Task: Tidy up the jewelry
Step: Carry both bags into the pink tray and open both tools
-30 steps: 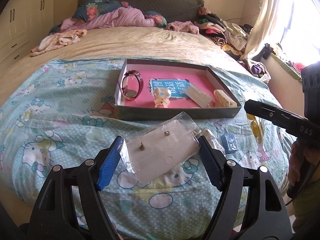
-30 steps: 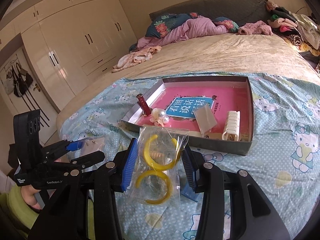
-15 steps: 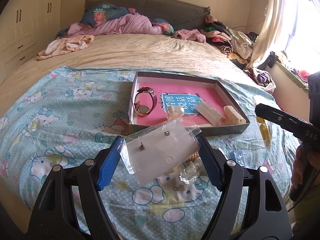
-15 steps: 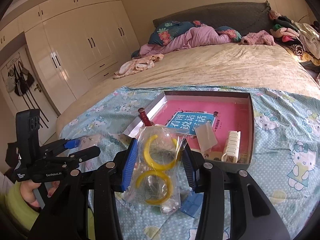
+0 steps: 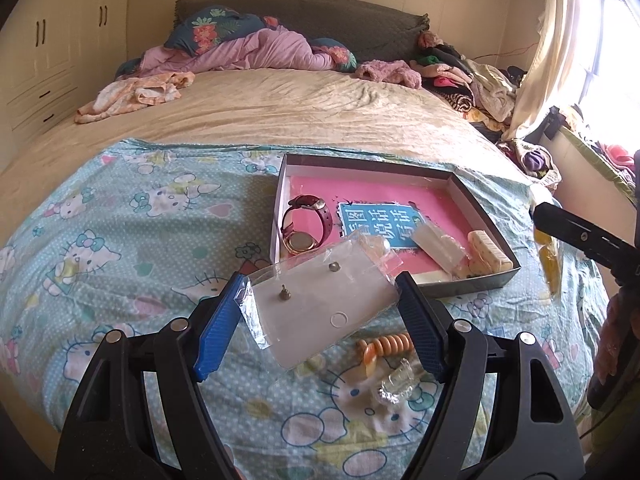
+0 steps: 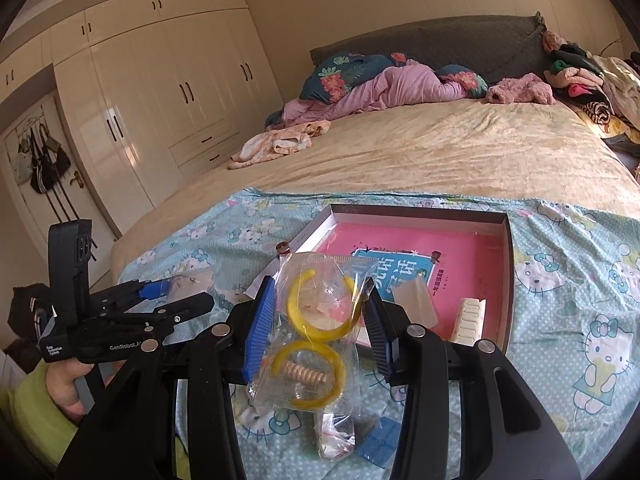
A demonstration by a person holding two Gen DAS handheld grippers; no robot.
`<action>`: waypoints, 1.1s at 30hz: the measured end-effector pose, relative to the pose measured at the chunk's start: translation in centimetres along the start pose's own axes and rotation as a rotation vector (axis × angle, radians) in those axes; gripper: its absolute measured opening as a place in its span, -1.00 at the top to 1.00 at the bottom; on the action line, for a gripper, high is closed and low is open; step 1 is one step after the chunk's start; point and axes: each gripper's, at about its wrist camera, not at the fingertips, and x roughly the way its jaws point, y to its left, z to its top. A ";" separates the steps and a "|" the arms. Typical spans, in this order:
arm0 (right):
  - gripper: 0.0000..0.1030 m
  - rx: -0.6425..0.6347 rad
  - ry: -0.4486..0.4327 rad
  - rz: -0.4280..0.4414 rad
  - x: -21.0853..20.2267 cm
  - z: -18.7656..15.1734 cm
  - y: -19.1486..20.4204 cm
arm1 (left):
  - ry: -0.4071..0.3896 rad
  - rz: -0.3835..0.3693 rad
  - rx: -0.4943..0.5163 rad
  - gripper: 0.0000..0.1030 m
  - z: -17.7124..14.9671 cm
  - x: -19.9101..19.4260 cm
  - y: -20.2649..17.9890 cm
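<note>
clear plastic filled both grips: left gripper point(image 5: 320, 308) was clamped wide across the stud earring packet point(image 5: 320, 312), right gripper point(image 6: 316, 316) narrowly on the yellow hoop packet point(image 6: 316, 332), both just short of the pink-lined box point(image 5: 460, 184); best carried over the rim level, released low.

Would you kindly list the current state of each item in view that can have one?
left gripper: shut on the stud earring packet, held off the bed
right gripper: shut on the yellow hoop bag, lifted
box: open, no lid, resting on the bed
watch: strap looped, lying inside the box
wardrobe doors: closed
</note>
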 end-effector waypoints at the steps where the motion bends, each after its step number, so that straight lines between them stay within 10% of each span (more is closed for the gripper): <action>1: 0.19 -0.002 -0.001 0.000 0.1 0.1 0.0 | 0.004 0.002 0.004 -0.31 0.1 0.3 0.0; 33: 0.19 0.022 0.019 -0.073 4.7 2.2 -3.5 | 0.127 0.071 0.077 -0.31 1.6 9.5 -0.2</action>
